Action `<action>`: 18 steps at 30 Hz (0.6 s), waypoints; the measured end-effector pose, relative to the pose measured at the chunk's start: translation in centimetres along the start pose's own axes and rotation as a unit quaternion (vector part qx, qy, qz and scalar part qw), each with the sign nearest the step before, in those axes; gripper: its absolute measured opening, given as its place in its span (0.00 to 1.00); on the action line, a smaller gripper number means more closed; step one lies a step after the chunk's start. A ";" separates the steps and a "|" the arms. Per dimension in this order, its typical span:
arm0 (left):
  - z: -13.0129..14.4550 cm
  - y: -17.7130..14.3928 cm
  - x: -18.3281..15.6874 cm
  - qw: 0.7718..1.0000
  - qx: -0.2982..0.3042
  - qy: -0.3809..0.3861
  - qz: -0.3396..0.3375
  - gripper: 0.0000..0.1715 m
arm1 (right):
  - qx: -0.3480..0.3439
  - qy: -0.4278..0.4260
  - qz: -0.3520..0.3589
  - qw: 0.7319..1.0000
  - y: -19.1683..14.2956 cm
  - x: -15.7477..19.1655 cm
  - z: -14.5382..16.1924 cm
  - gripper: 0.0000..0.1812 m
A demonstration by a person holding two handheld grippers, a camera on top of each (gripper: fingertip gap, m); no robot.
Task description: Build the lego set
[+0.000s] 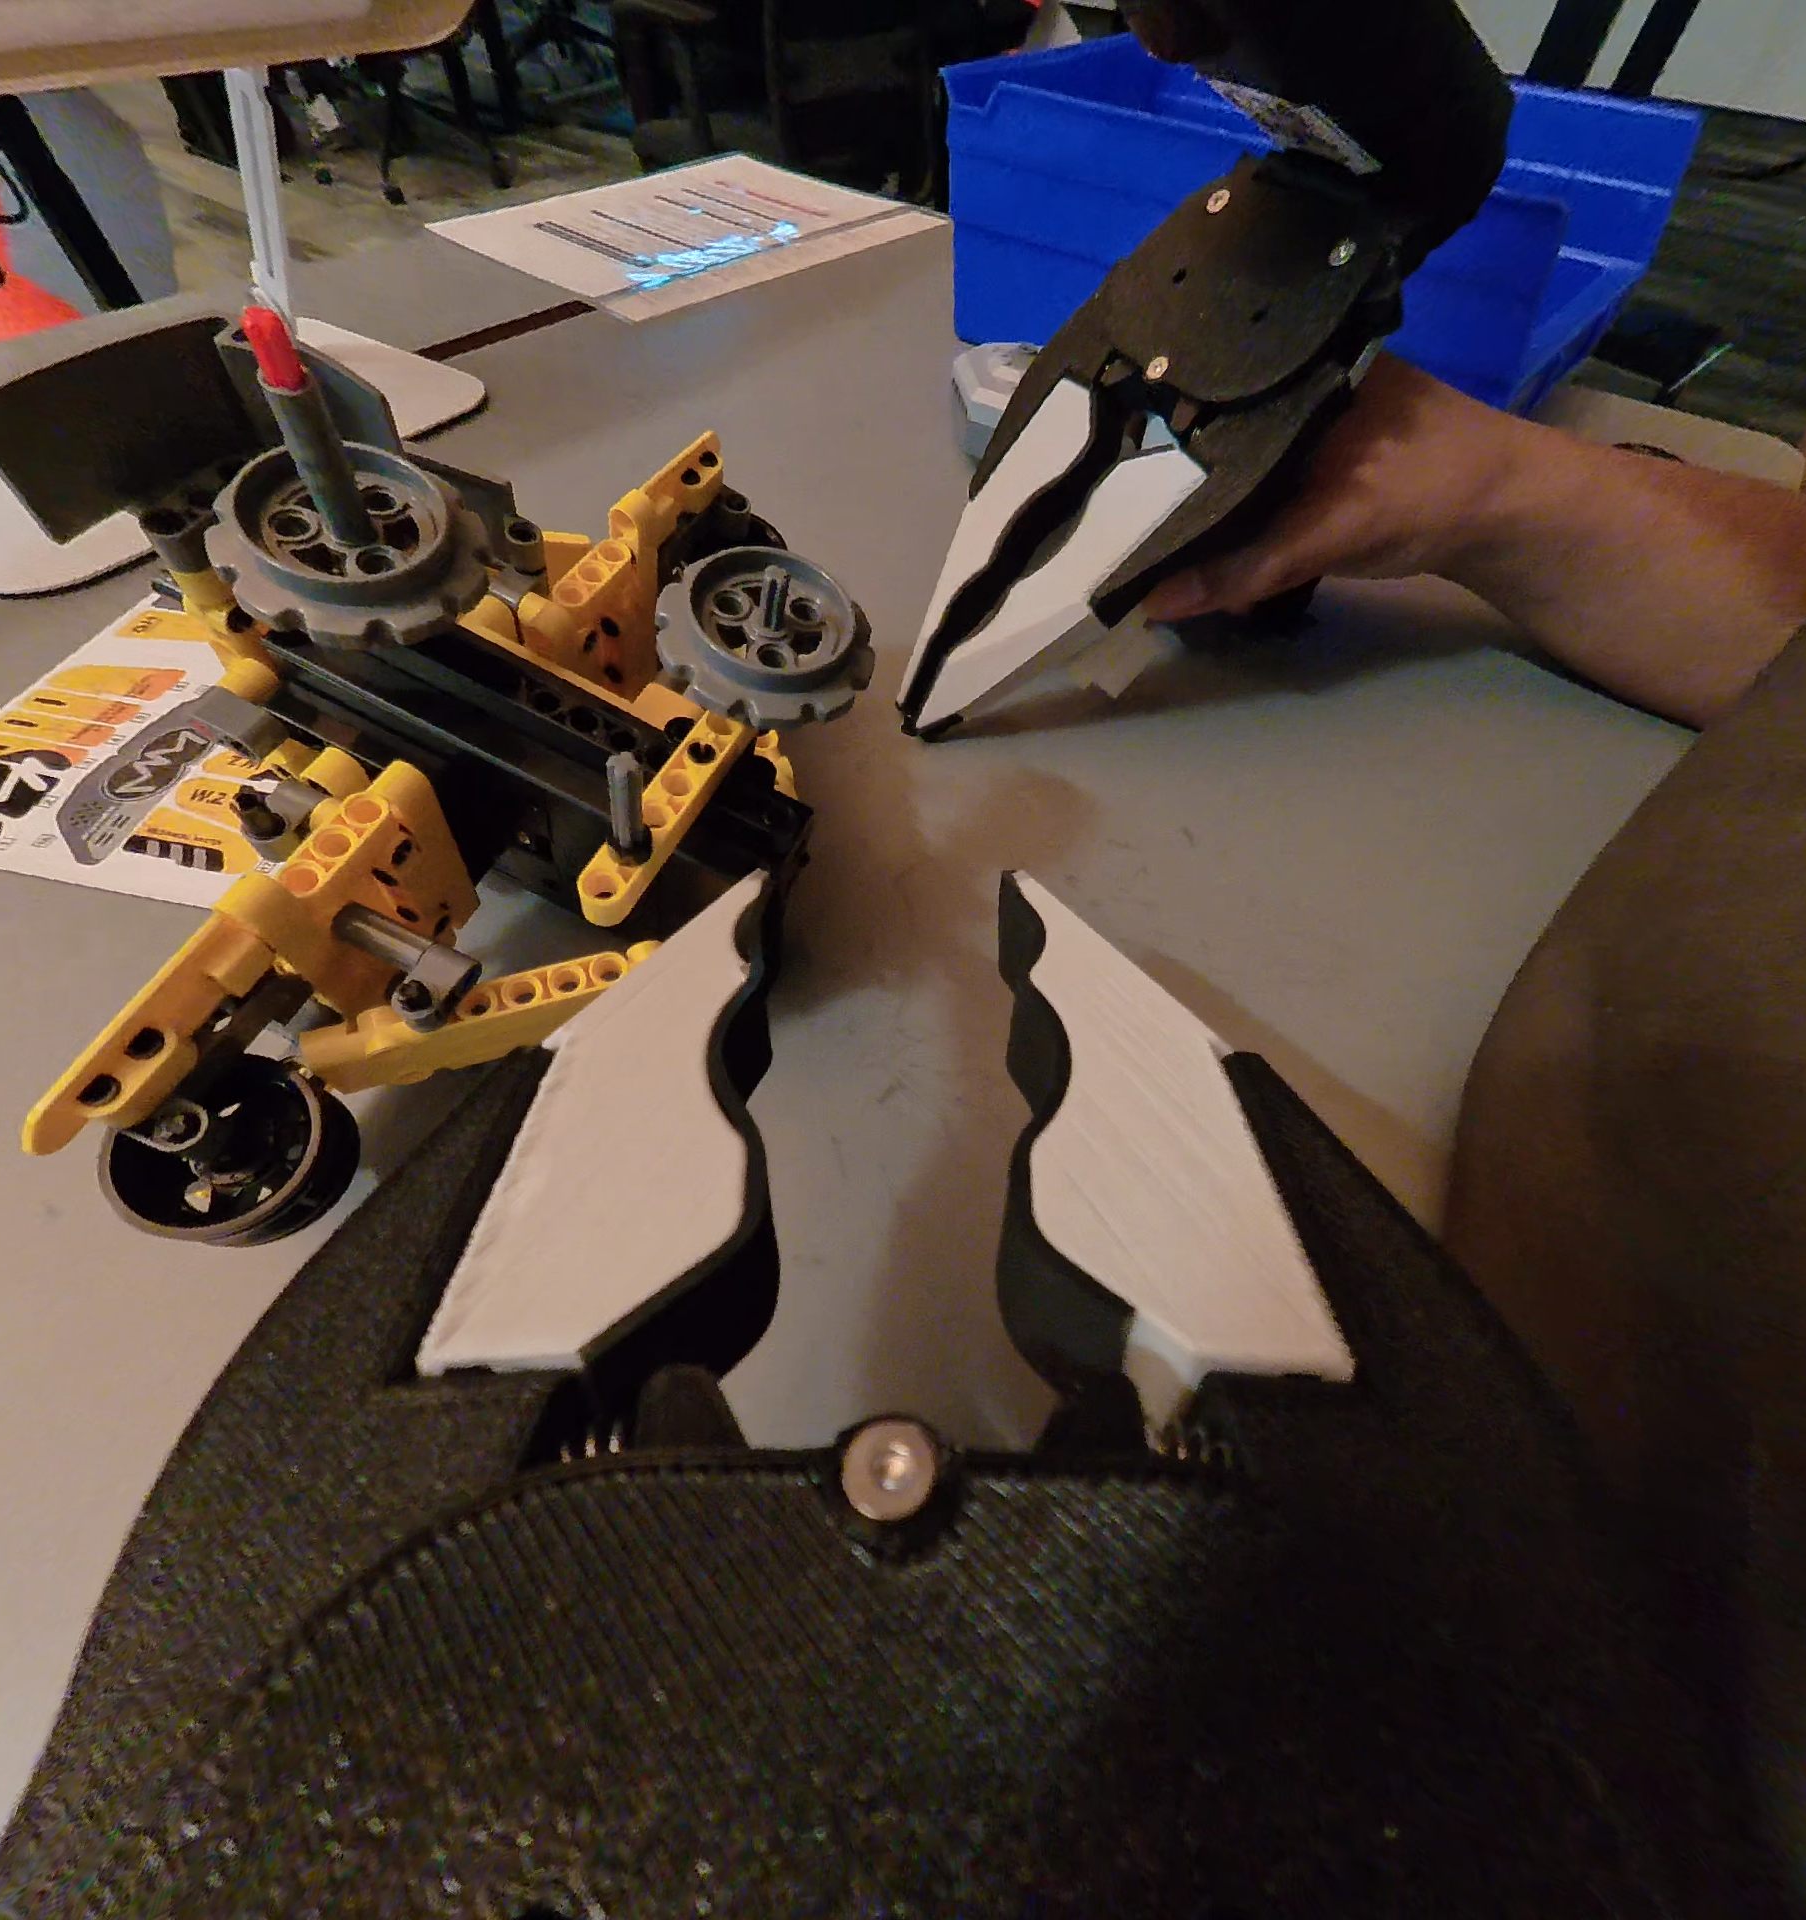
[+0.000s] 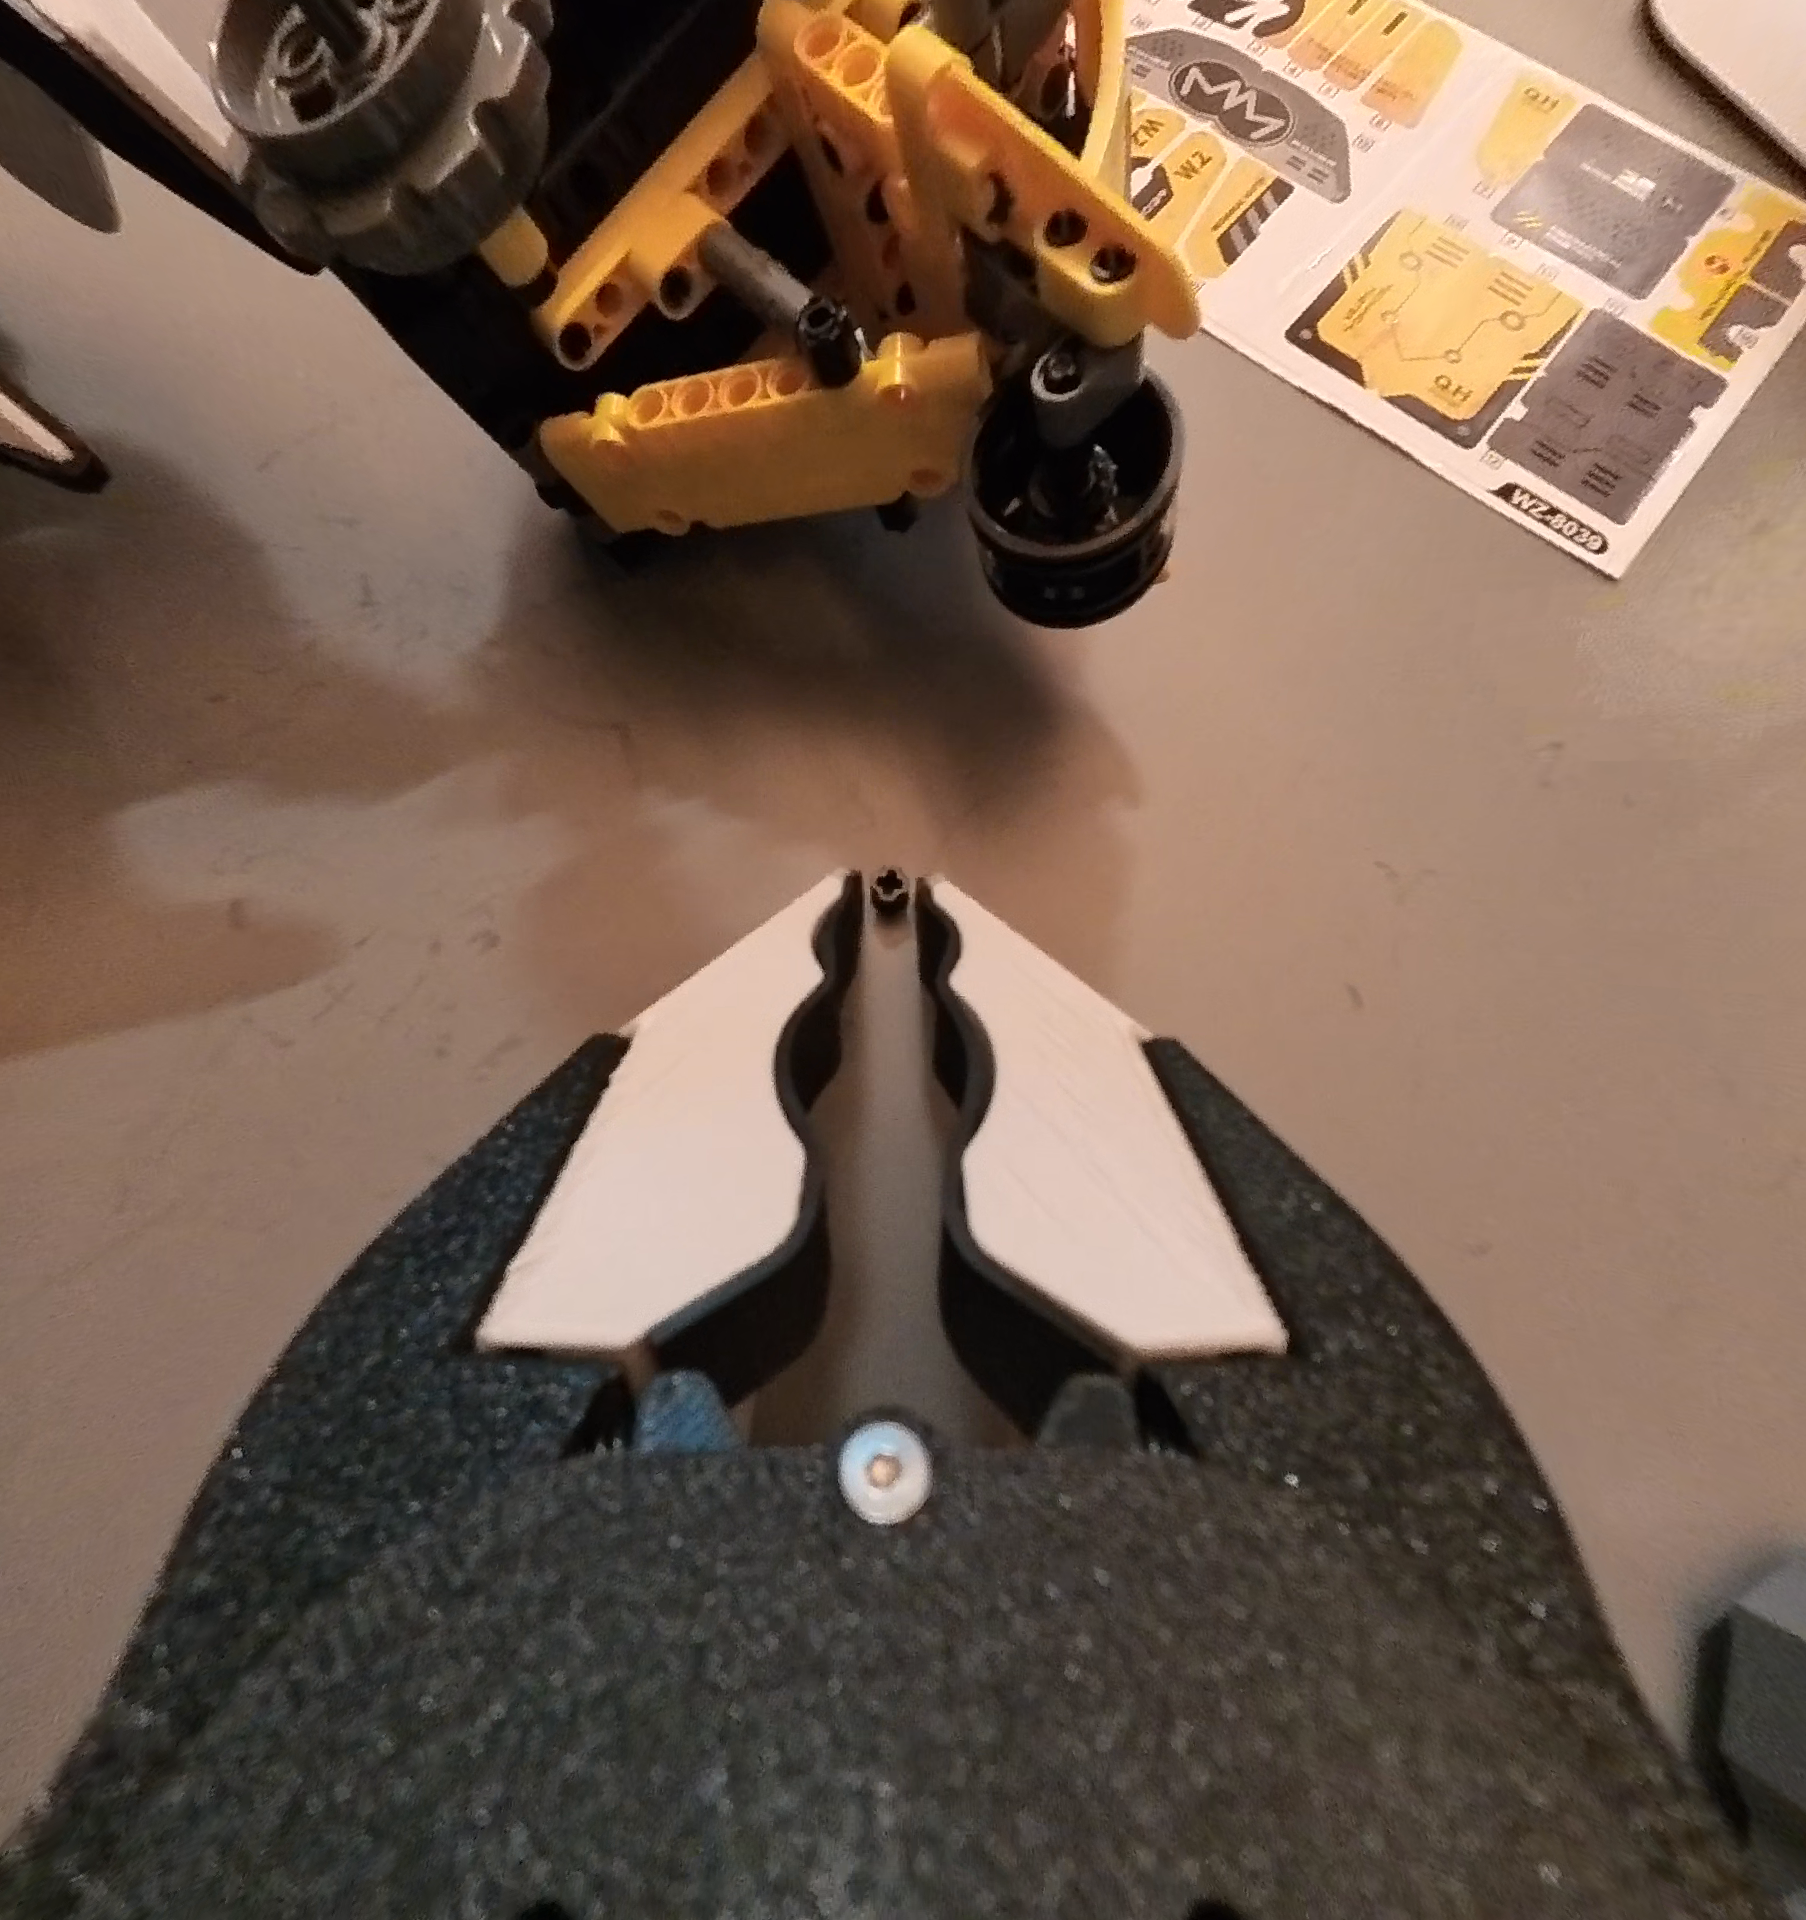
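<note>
Right wrist view shows the right gripper pinching a small black pin at its tips, the yellow model at twelve o'clock. Left gripper, fingers spread, sits beside the model's near corner at ten o'clock; keeping the pin squarely gripped seems wise.

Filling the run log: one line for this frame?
left gripper: open, beside yellow brick model | right gripper: shut on small black pin

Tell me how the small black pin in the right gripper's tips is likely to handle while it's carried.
The small black pin is likely stiff plastic and very light. The right gripper pinches it only at the very tips, so it could twist or slip out easily. Its round body would probably roll if dropped on the smooth grey table, perhaps toward the yellow brick model.
</note>
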State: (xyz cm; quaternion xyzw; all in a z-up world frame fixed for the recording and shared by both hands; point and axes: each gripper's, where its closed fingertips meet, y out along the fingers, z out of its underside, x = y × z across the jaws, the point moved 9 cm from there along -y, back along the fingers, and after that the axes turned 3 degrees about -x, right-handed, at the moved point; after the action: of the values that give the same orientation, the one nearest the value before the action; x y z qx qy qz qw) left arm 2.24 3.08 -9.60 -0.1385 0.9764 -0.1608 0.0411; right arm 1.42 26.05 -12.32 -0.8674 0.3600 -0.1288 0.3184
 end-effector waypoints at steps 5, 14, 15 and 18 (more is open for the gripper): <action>0.0 0.0 -0.1 1.000 -0.001 0.003 -0.001 0.23 | -0.004 -0.002 0.003 1.000 -0.1 0.0 0.0 0.03; 0.1 0.2 -0.8 0.999 0.009 0.042 -0.012 0.24 | 0.011 0.023 0.029 0.999 -0.8 2.6 -0.6 0.03; 0.1 0.3 -0.9 0.999 0.012 0.046 -0.014 0.24 | 0.019 0.030 0.035 0.999 -0.8 3.0 -0.5 0.03; 0.2 0.2 -1.0 0.998 0.012 0.052 -0.016 0.23 | 0.031 0.052 0.046 0.997 -1.0 4.0 -0.1 0.03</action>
State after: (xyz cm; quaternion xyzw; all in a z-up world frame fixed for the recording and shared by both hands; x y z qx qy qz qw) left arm 3.16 3.54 -9.79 -0.1452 0.9729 -0.1798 -0.0103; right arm 4.69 23.72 -11.59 -0.8319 0.4114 -0.1702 0.3312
